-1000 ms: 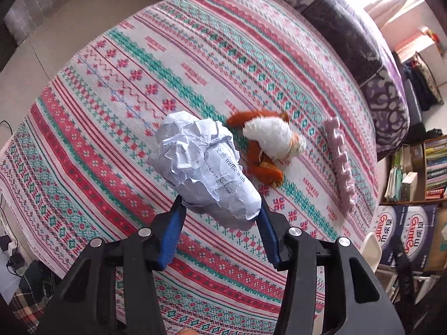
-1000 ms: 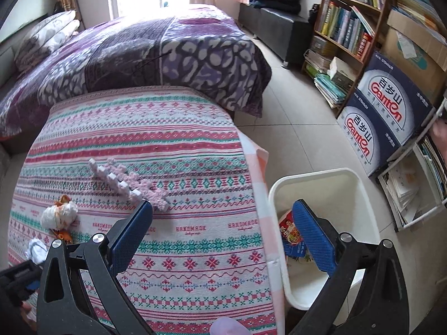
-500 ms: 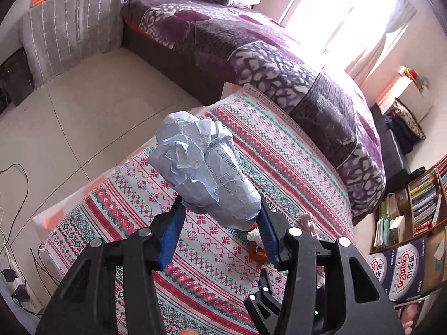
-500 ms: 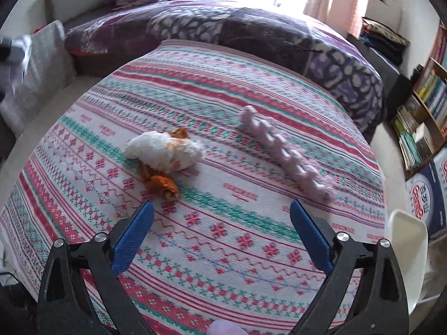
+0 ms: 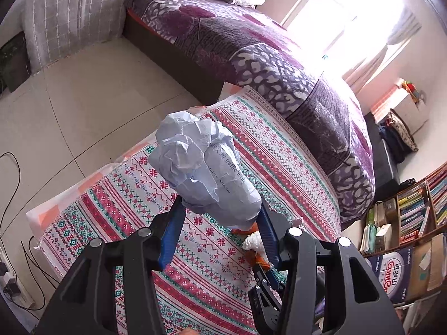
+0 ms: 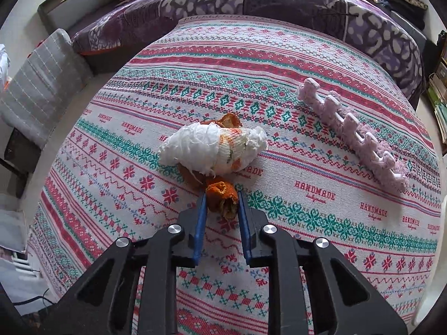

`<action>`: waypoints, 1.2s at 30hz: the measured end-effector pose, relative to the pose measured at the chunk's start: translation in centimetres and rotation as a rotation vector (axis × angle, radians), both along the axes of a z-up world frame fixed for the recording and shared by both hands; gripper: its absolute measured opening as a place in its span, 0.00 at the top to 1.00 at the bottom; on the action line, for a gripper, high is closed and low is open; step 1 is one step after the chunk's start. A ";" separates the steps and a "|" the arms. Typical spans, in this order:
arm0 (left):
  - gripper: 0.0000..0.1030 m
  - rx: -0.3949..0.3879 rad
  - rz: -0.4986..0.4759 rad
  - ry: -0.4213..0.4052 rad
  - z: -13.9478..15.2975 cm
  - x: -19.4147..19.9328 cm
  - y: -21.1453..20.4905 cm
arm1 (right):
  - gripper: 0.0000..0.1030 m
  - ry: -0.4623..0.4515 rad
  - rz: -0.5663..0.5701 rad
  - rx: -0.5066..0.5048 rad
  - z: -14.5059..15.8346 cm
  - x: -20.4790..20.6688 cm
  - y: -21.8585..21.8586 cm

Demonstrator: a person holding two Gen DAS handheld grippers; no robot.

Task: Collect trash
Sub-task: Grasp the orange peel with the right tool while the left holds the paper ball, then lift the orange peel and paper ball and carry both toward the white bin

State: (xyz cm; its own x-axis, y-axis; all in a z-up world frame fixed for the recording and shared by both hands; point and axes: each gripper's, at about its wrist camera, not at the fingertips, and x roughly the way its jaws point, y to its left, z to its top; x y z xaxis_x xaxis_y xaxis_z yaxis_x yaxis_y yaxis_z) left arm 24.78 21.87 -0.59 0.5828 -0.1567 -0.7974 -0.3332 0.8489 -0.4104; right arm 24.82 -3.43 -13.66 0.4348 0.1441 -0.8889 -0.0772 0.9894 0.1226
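Note:
My left gripper (image 5: pixel 220 209) is shut on a crumpled ball of white printed paper (image 5: pixel 201 167) and holds it high above the patterned tablecloth (image 5: pixel 195 251). My right gripper (image 6: pixel 222 195) is shut on a piece of orange peel (image 6: pixel 222 192) lying on the cloth. The peel touches a crumpled white tissue (image 6: pixel 212 148) stained orange, with more peel behind it. The right gripper also shows low in the left wrist view (image 5: pixel 265 276), beside the tissue (image 5: pixel 252 243).
A pink fuzzy toothed strip (image 6: pixel 354 134) lies on the cloth to the right. A purple patterned bed (image 6: pixel 279 0) is behind the table. A grey cushion (image 6: pixel 39 83) is at left. Bookshelves (image 5: pixel 419 209) and cartons (image 5: pixel 391 273) stand at right.
My right gripper moved down to the peel and tissue and closed from wide open onto the orange peel. My left gripper rose slightly, still holding the paper ball.

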 end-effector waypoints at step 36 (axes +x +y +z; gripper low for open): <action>0.51 0.409 -0.240 -0.165 -0.2 -1.5 -17.7 | 0.81 -0.345 -0.364 -0.127 11.9 -5.9 -11.8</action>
